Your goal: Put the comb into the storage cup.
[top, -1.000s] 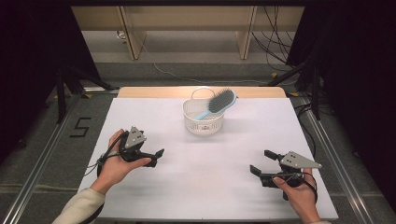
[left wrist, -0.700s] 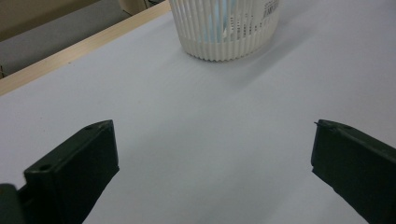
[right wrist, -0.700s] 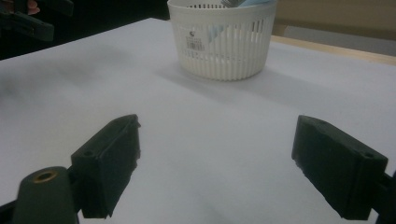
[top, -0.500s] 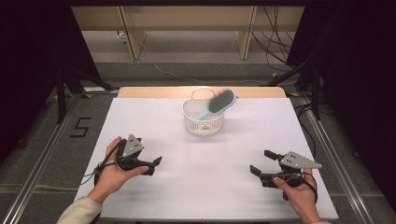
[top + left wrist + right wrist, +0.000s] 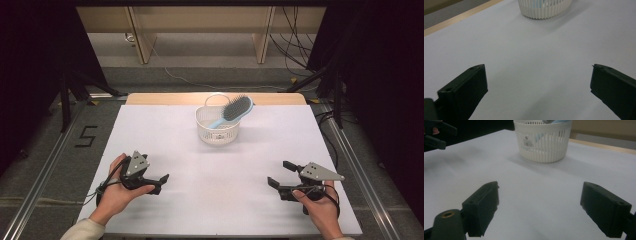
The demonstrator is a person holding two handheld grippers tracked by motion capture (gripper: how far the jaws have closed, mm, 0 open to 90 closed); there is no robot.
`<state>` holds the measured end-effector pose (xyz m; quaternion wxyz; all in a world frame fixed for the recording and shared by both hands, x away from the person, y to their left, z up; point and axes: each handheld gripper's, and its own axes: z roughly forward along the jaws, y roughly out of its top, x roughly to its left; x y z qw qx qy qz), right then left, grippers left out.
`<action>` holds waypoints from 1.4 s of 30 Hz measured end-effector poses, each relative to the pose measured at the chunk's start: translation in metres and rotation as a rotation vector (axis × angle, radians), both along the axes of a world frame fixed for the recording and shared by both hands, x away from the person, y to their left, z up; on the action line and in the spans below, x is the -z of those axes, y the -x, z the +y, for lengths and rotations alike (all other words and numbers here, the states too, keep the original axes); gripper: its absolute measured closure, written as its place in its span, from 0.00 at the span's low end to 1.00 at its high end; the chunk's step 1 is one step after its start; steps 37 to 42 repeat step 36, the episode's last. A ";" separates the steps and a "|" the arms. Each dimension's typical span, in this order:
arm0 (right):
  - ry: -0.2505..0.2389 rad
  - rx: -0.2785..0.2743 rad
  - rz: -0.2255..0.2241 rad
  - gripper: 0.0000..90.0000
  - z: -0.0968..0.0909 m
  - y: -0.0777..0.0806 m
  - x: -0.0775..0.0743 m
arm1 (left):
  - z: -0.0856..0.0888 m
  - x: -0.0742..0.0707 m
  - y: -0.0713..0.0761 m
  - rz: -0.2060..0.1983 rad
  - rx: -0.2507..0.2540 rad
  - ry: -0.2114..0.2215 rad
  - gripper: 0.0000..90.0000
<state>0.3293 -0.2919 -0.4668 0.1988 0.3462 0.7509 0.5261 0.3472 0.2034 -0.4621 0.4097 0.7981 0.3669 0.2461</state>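
Observation:
A white slatted basket (image 5: 218, 125) stands at the back middle of the white table (image 5: 220, 200). A light-blue hairbrush (image 5: 234, 110) with dark bristles leans in it, head up over the right rim. My left gripper (image 5: 160, 183) rests low at the front left, open, with nothing between its jaws. My right gripper (image 5: 279, 173) sits at the front right, also open and holding nothing. The left gripper view has the open left gripper (image 5: 537, 75) over bare table, with the basket (image 5: 544, 8) far ahead. In the right gripper view, the right gripper (image 5: 540, 192) faces the basket (image 5: 542, 142).
A wooden strip (image 5: 165, 98) runs along the table's far edge. Metal rails (image 5: 45, 165) flank both sides, and dark stands and cables lie on the floor behind. The left gripper (image 5: 436, 135) appears at the top left of the right gripper view.
My left hand and its gripper have drawn back toward the table's front edge and slightly left. The right gripper, basket and hairbrush have stayed put.

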 end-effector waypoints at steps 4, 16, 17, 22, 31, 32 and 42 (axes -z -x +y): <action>0.001 0.001 -0.001 0.18 0.000 0.000 0.000 | 0.000 0.002 0.003 -0.005 0.009 0.011 0.01; 0.003 0.000 -0.002 0.18 0.000 0.000 0.000 | -0.003 0.005 0.009 -0.034 0.015 0.012 0.01; 0.003 -0.001 -0.002 0.18 0.000 0.000 0.000 | -0.004 0.005 0.009 -0.035 0.015 0.008 0.01; 0.004 -0.006 -0.005 0.18 0.001 0.000 0.000 | -0.005 0.008 0.010 -0.038 0.015 -0.002 0.01; 0.007 -0.007 0.000 0.18 0.001 0.000 0.000 | -0.008 0.010 0.011 -0.046 0.018 -0.021 0.02; 0.007 -0.007 0.001 0.18 0.001 0.000 0.000 | -0.008 0.010 0.011 -0.047 0.016 -0.022 0.02; 0.007 -0.006 -0.003 0.18 0.001 0.001 0.000 | -0.008 0.009 0.012 -0.056 0.015 -0.029 0.02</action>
